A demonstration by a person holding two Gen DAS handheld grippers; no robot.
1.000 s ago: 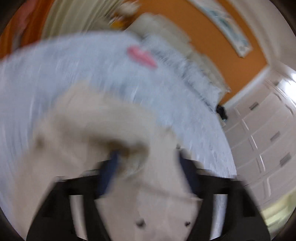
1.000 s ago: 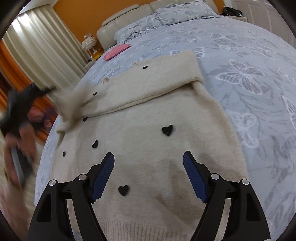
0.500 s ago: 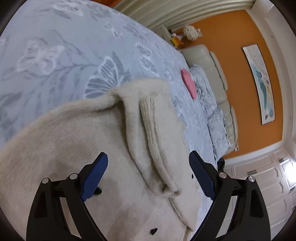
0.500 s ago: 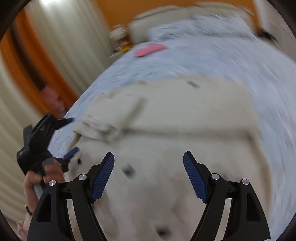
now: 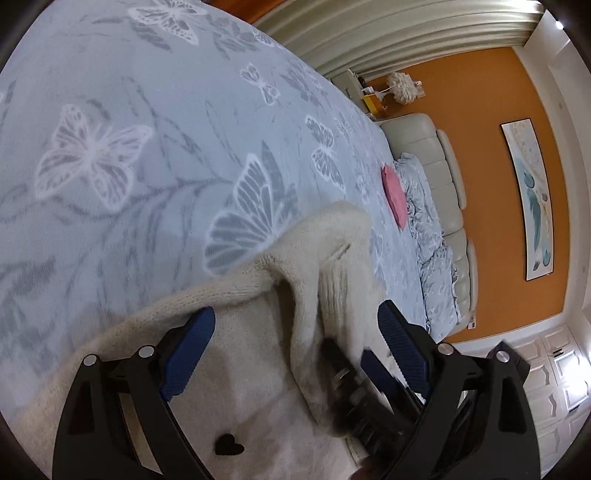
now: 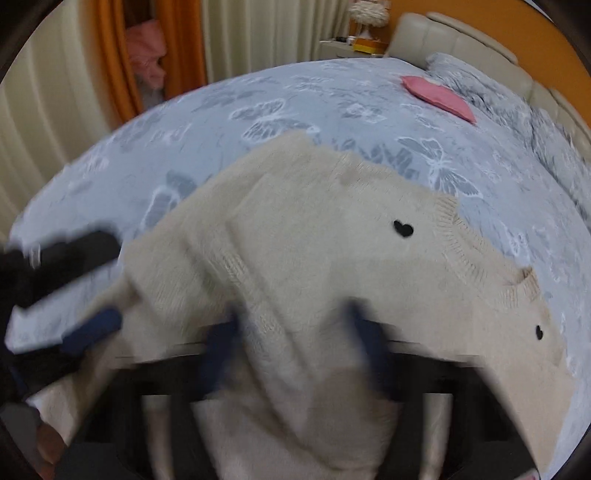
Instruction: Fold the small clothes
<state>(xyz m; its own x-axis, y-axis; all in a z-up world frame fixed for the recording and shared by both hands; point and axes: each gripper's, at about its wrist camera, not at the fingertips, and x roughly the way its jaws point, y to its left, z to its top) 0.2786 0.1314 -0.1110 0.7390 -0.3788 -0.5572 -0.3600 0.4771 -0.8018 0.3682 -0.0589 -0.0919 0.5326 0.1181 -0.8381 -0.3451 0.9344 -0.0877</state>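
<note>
A cream knit sweater (image 6: 332, 236) with small black hearts lies on the butterfly-print bedspread (image 5: 129, 147). In the left wrist view its folded sleeve (image 5: 325, 266) rises between my fingers. My left gripper (image 5: 295, 343) is open above the sweater (image 5: 258, 398) and holds nothing. My right gripper (image 6: 295, 354) is blurred, with its blue pads wide apart and a sleeve between them. It also shows in the left wrist view (image 5: 354, 373), close to the left gripper's right finger. The left gripper shows blurred at the left of the right wrist view (image 6: 88, 295).
A pink folded cloth (image 6: 439, 96) lies far up the bed near the pillows (image 5: 432, 236) and headboard (image 5: 454, 184). Curtains (image 6: 258, 33) and a nightstand (image 6: 354, 46) stand beyond the bed. White cabinets (image 5: 554, 387) are at the right.
The left gripper, shut on the sleeve a second ago, has let it go and stands open. The right gripper has swung left and forward over the folded sleeve, close to the left gripper.
</note>
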